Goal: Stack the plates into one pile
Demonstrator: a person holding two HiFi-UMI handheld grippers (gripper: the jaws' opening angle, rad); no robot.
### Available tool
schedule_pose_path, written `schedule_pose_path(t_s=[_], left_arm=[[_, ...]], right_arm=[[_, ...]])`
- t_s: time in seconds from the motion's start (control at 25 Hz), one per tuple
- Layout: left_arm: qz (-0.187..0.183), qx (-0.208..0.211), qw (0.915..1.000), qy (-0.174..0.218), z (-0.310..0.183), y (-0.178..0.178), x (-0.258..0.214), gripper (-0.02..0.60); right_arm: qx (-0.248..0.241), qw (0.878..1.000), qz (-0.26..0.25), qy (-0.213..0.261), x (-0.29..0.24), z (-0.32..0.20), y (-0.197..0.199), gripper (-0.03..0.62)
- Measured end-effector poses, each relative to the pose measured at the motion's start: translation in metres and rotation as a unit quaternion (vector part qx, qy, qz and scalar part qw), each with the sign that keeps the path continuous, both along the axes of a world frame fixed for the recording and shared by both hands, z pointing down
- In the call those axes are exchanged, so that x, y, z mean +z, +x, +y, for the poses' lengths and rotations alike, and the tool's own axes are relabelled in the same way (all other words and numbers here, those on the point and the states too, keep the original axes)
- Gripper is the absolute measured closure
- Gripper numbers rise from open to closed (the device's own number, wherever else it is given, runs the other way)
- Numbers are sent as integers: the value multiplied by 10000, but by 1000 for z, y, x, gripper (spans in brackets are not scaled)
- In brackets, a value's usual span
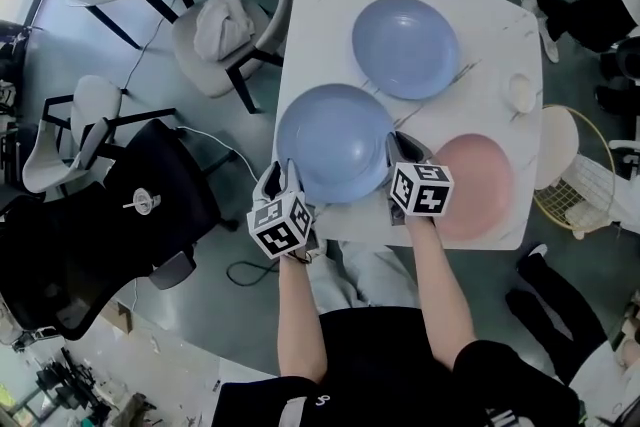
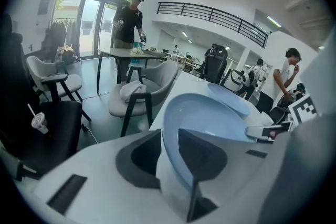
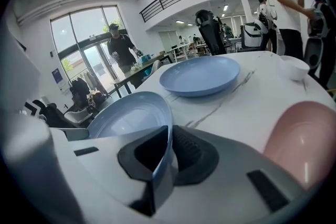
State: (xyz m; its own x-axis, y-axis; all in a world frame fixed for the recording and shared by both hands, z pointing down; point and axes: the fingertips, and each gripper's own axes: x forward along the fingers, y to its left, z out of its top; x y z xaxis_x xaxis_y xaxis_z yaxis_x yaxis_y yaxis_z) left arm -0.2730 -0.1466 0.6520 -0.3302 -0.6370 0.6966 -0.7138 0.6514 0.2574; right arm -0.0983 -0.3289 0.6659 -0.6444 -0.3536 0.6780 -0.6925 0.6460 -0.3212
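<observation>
At the near left corner of the worktop (image 1: pixel 320 5), the nearer blue plate (image 1: pixel 335 140) is gripped from both sides. The left gripper (image 1: pixel 283 175) pinches its left rim; the right gripper (image 1: pixel 402 150) clamps its right rim.

Your left tool (image 1: pixel 283 177) and right tool (image 1: pixel 405 153) are white with dark jaw linings, each bearing a cube (image 1: pixel 280 227) of black-and-white square markers. You wear a black short-sleeved top (image 1: pixel 400 355) and light grey trousers (image 1: pixel 362 273).
</observation>
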Motion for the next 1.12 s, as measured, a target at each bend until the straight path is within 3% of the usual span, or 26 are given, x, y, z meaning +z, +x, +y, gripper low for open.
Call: schedule_pose_path(t_s=[0.12,0.52,0.92,1.12], left_arm=[[-24,-152,9998,-129,4,-1,1,533],[-147,-182,9997,89,-12,6,-29,537],[-411,620,9961,475,-79,14,-70,530],[-358,1060,9924,504,-115,19,-66,525]], right_arm=[[89,9998,-114,-122,-1,0,1,565],[337,9981,-517,-44,-32,-10,16,566],[891,9928,-738,311,-67,-57,40,566],[1195,9896,-688,413,-71,-84,52,569]])
